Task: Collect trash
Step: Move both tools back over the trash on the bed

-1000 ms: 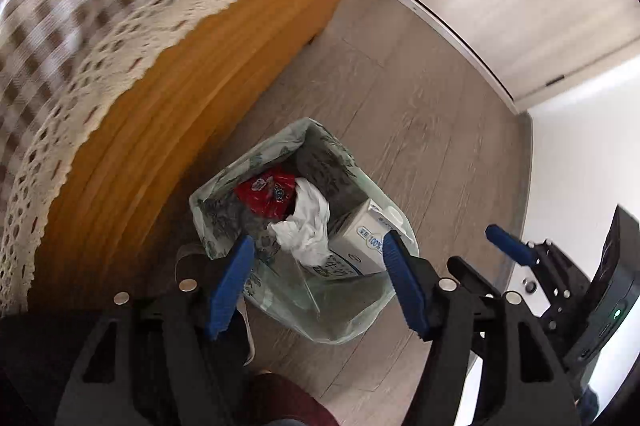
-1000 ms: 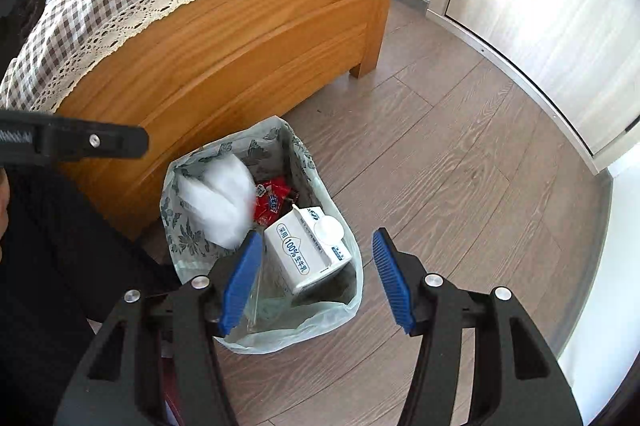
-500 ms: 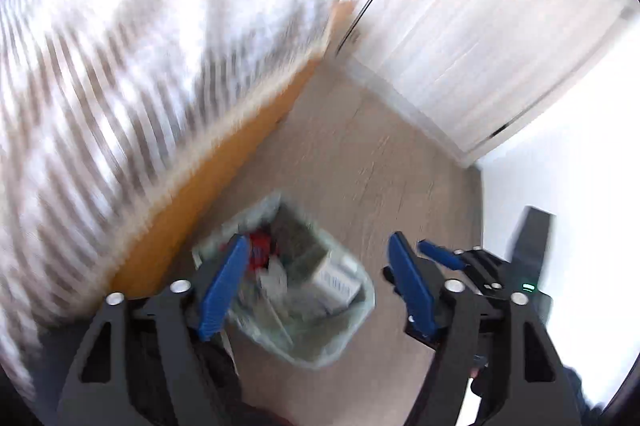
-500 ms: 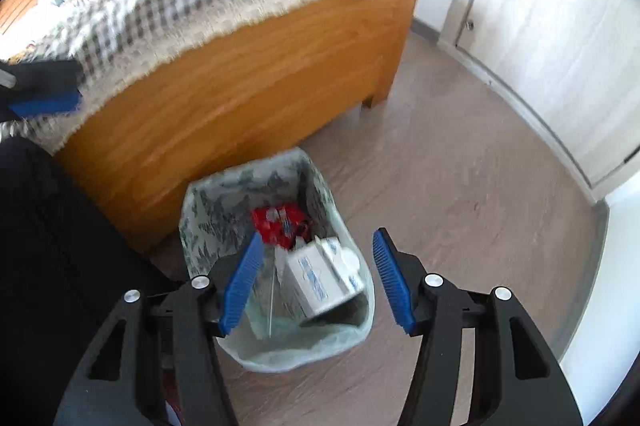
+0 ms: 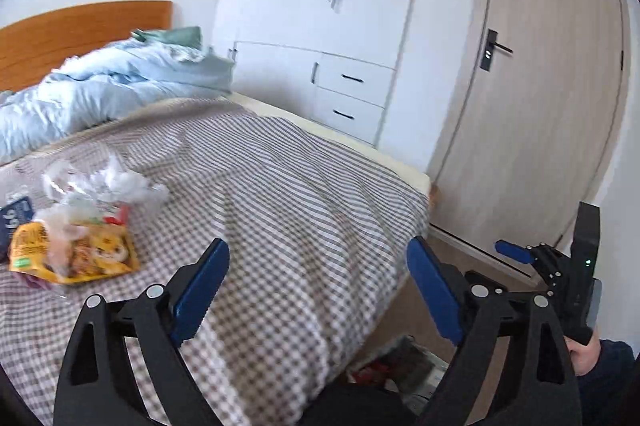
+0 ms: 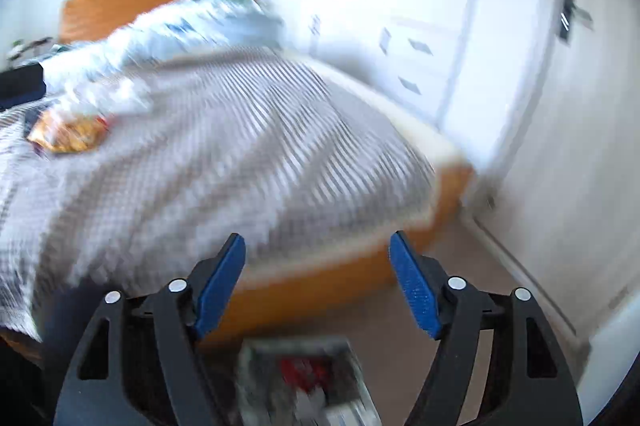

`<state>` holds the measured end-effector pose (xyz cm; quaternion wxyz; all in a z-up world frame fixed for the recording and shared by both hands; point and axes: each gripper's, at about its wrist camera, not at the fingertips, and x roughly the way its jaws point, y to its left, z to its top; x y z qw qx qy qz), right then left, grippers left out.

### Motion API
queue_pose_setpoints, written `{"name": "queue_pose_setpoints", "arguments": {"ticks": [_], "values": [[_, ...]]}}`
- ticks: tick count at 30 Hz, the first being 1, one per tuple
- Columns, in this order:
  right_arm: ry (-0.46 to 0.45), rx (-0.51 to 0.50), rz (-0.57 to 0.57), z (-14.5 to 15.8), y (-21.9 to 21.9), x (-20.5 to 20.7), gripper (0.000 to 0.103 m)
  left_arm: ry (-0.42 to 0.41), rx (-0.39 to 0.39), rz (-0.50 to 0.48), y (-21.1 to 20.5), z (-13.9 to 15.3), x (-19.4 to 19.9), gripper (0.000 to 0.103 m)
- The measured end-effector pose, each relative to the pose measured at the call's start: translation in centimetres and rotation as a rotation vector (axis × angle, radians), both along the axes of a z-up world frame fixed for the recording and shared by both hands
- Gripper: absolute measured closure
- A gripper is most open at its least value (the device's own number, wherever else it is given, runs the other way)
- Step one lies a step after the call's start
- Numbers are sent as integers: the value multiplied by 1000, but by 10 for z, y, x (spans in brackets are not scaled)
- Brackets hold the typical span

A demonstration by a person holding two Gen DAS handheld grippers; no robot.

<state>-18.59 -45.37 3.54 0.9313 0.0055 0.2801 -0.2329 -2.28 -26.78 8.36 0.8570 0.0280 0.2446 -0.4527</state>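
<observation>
A second ago both my claws looked down into the trash bag (image 5: 404, 366) by the bed; now they have swung up over the checked bedspread (image 5: 288, 209). My left claw (image 5: 316, 294) and right claw (image 6: 316, 286) both gape wide and hold nothing. So the last drop looks finished, I think. More litter waits on the bed — a yellow snack packet (image 5: 76, 254) with crumpled white tissue (image 5: 116, 181) just behind it.
</observation>
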Motion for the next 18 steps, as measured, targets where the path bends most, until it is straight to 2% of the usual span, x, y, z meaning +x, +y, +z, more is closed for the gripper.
{"name": "queue_pose_setpoints", "arguments": {"ticks": [2,5,8,12,14,16,18], "values": [[-31,-29,69,12,16,21,28,-37,-11,63,30,7,15,10],[-75,-61,159,28,41,50,28,-76,-15,157,74,19,33,9],[-137,-76,217,44,70,78,28,-107,-16,246,119,27,51,8],[-225,-66,324,59,114,116,23,-134,-10,368,172,28,74,8],[-233,-60,382,64,138,138,17,-134,4,428,195,21,86,7],[-224,-55,430,63,160,158,16,-111,20,507,220,11,101,8],[-179,-47,473,55,180,181,16,-64,2,572,243,-2,115,8]]}}
